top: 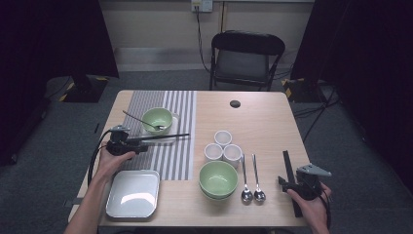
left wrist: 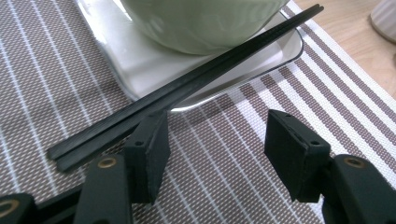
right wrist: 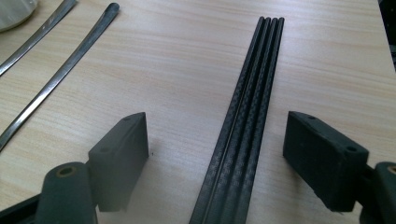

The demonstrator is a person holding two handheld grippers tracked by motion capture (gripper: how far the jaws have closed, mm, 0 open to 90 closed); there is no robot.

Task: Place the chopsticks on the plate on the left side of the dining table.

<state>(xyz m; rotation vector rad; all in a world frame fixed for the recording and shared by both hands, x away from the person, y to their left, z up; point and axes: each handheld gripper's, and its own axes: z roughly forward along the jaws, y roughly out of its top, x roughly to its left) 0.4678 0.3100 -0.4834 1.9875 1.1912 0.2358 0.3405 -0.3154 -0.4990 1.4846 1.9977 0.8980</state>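
Place setting in progress: one pair of chopsticks laid at the bowl, a second pair awaiting pickup.

The left gripper (left wrist: pixel 212 154) stands with jaws apart and nothing between its pads; the pair of slim black chopsticks (left wrist: pixel 187 86) lies just beyond its left pad, propped across the rim of the small white rectangular dish (left wrist: pixel 140 70) under the pale green ceramic bowl (left wrist: pixel 201 23), on the grey striped placemat (left wrist: pixel 56 70) at the left of the light wooden worktop (top: pixel 263 122). The right gripper (right wrist: pixel 215 158), near right, is likewise open and holds nothing, straddling the second set of black chopsticks (right wrist: pixel 247 116) flat on the worktop. Judgement: the left gripper should back away level without nudging the propped pair, since contact could roll it off the rim. The right should close squarely on the sticks, keeping them together.
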